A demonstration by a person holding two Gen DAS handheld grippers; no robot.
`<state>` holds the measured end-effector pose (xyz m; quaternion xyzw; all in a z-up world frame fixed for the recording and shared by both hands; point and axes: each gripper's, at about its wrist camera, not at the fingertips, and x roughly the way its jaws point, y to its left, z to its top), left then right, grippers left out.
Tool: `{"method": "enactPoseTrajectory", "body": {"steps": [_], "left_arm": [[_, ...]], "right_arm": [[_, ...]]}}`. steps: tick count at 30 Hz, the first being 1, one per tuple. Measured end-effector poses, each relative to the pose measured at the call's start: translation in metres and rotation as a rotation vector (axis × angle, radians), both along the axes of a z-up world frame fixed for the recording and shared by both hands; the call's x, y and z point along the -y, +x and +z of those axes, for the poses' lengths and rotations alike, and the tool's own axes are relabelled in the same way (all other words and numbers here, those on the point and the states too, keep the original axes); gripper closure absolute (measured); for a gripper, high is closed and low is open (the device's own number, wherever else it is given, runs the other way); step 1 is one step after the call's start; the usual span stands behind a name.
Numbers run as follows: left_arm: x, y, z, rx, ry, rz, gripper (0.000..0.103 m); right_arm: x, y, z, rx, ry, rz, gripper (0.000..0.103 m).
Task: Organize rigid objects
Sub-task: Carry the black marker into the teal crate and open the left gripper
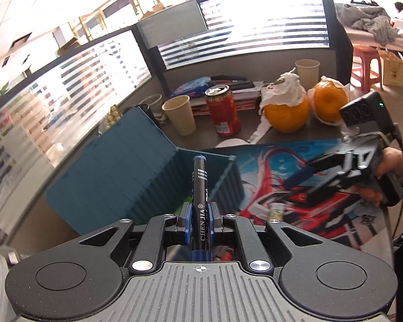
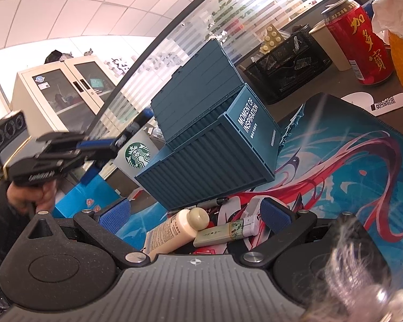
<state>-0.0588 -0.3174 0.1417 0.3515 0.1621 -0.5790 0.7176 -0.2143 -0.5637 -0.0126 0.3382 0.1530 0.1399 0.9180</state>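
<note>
- The left tongs (image 1: 198, 216) are clamped on a black marker (image 1: 200, 187) with a blue cap; "CHEN JIA ®" runs along its barrel, and its capped tip points up over the open teal box (image 1: 137, 171)
- The right tongs (image 2: 194, 213) stand wide with nothing pressed between the blue pads (image 2: 272, 212); in their gap, on the near side of the teal box, lie a cream bottle (image 2: 174, 228) and a slim pale case (image 2: 217, 234) touching it, plus a white item just beyond; their small print is too fine to read
- The teal box, shaped like a shipping container with its lid thrown back, sits on a printed mat (image 2: 335, 166) in blue and red; its end wall reads "MOMENT OF INSPIRATION"
- Behind the box on the bench (image 1: 244, 126) stand a paper cup (image 1: 180, 114) and a red can (image 1: 223, 110) with yellow Chinese characters
- Right of the can, farther from the box, sit two oranges (image 1: 286, 115), one topped with crumpled tissue
- Left of the box, off the bench, a white bag (image 2: 137, 154) carries the Starbucks siren logo
</note>
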Motion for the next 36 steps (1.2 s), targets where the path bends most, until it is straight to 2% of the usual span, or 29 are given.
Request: {"method": "enactPoseTrajectory", "body": {"steps": [8, 14, 20, 26, 32, 36], "left_arm": [[0.028, 0.042, -0.013, -0.019, 0.072, -0.051, 0.092], [0.046, 0.083, -0.034, -0.081, 0.146, -0.086, 0.092], [0.057, 0.113, -0.047, -0.152, 0.183, -0.119, 0.092], [0.064, 0.122, -0.066, -0.201, 0.247, -0.168, 0.092], [0.068, 0.137, -0.076, -0.250, 0.237, -0.146, 0.092], [0.068, 0.138, -0.077, -0.231, 0.249, -0.130, 0.091]], "right_arm": [[0.000, 0.000, 0.000, 0.000, 0.000, 0.001, 0.000], [-0.001, 0.001, 0.000, -0.004, -0.001, 0.001, 0.000], [-0.001, 0.001, -0.001, -0.005, -0.002, 0.004, 0.000], [-0.001, 0.000, -0.001, -0.003, -0.002, 0.002, 0.000], [0.000, -0.001, -0.001, 0.003, 0.001, 0.001, 0.000], [0.001, -0.002, 0.000, 0.010, 0.004, 0.002, 0.000]]}}
